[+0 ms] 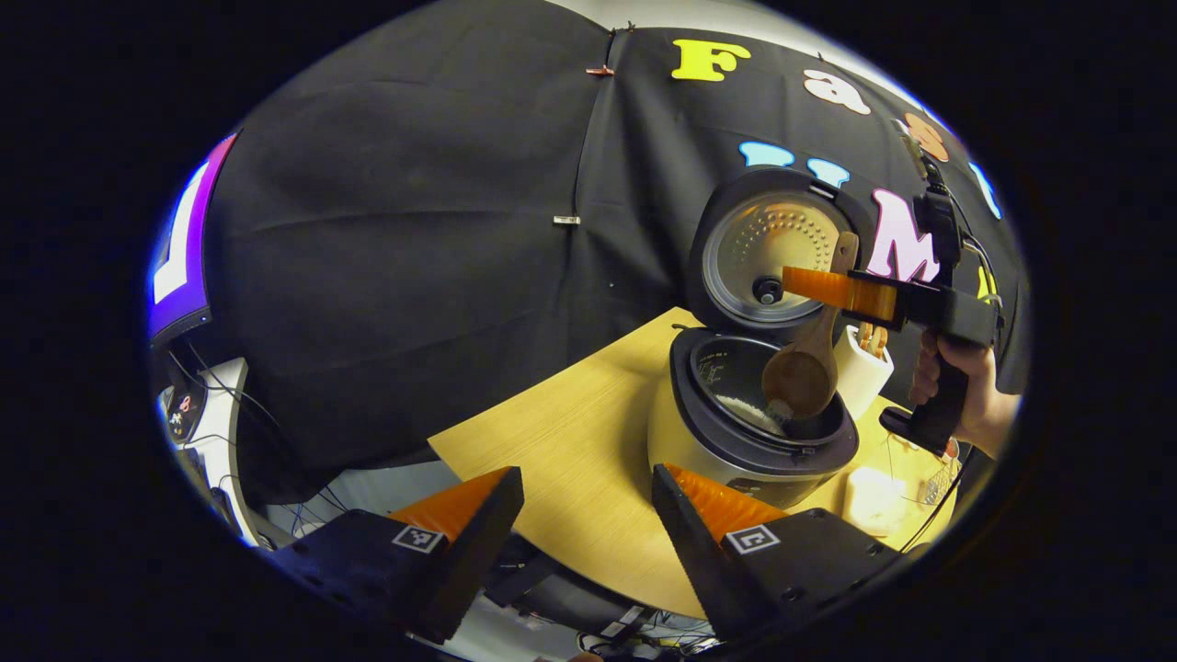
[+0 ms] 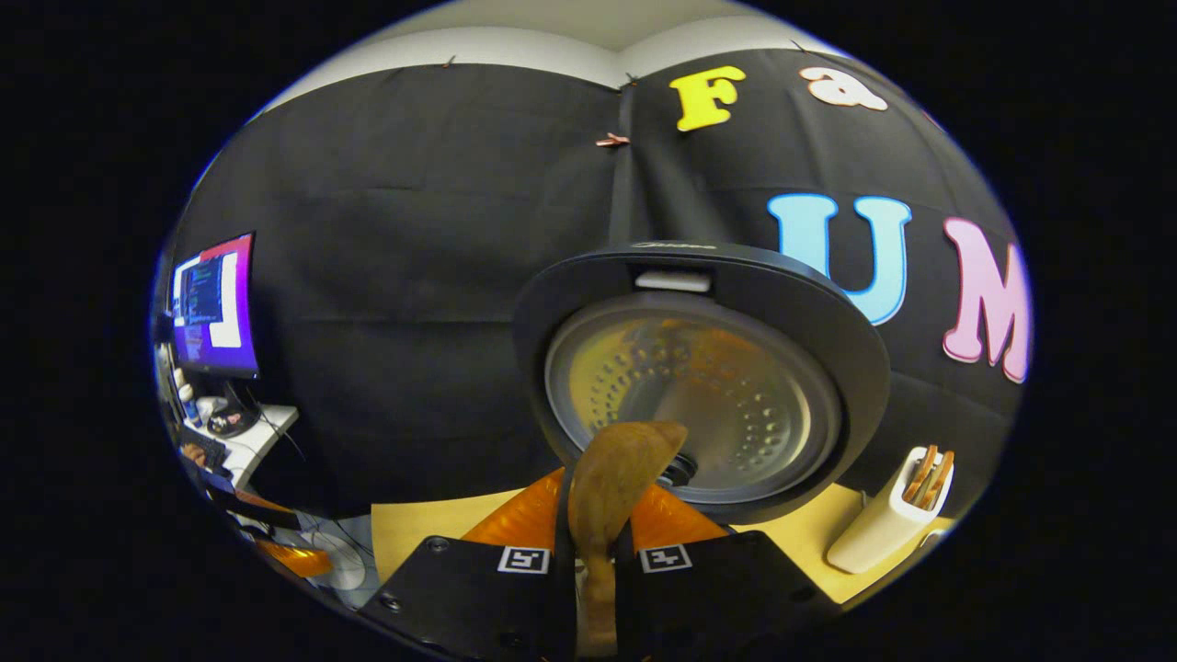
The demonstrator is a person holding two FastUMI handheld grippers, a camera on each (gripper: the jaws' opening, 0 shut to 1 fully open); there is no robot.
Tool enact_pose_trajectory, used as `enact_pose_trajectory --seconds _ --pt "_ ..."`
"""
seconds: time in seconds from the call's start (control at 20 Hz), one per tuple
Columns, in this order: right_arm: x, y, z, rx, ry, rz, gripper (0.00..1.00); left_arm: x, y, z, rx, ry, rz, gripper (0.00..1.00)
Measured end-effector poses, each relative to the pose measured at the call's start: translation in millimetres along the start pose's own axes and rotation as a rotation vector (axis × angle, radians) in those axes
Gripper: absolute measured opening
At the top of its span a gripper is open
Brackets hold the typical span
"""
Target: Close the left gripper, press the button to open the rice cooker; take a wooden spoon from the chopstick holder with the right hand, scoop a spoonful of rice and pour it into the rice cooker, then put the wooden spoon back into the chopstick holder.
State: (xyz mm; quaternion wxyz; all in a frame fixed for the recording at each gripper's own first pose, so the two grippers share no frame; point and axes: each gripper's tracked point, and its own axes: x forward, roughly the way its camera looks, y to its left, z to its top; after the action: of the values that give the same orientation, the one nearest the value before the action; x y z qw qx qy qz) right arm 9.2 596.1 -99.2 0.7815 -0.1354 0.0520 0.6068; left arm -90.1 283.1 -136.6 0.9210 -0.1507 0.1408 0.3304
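Observation:
The rice cooker [image 1: 726, 450] stands on the wooden table with its lid [image 1: 777, 253] up, and white rice [image 1: 749, 411] lies in the inner pot. A hand holds my right gripper [image 1: 828, 287] above the pot, shut on the handle of the wooden spoon [image 1: 802, 375]. The spoon's bowl hangs tilted down into the pot's mouth. In the right gripper view the spoon [image 2: 614, 469] stands up between my shut right gripper [image 2: 594, 519], facing the lid's inner plate [image 2: 699, 386]. My left gripper [image 1: 588, 501] is open at the table's near edge, left of the cooker, holding nothing.
A white chopstick holder [image 1: 869, 368] with wooden utensils stands behind the cooker; it also shows low right as the holder [image 2: 887, 519]. A pale container [image 1: 874, 499] sits right of the cooker. The table [image 1: 570, 441] ends near my left fingers. A monitor [image 2: 216, 303] and desk are far left.

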Motion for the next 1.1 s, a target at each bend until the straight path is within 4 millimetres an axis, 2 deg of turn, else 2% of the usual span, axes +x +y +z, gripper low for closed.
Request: enact_pose_trajectory --seconds 0.3,0.6,0.85,1.1 --pt "-5 17 -12 -0.075 0.02 0.055 0.21 -5 4 -2 -0.001 -0.004 0.016 0.95" --pt "-10 11 1 -0.037 -0.004 0.032 0.22 -10 -3 -2 0.008 -0.012 0.008 0.95" --pt "-24 -17 30 0.103 -0.055 -0.053 0.21 -16 -15 3 0.021 -0.027 -0.014 0.96" --pt "-64 -66 61 0.204 -0.11 -0.173 0.21 -21 -39 13 0.036 -0.046 -0.061 0.95"
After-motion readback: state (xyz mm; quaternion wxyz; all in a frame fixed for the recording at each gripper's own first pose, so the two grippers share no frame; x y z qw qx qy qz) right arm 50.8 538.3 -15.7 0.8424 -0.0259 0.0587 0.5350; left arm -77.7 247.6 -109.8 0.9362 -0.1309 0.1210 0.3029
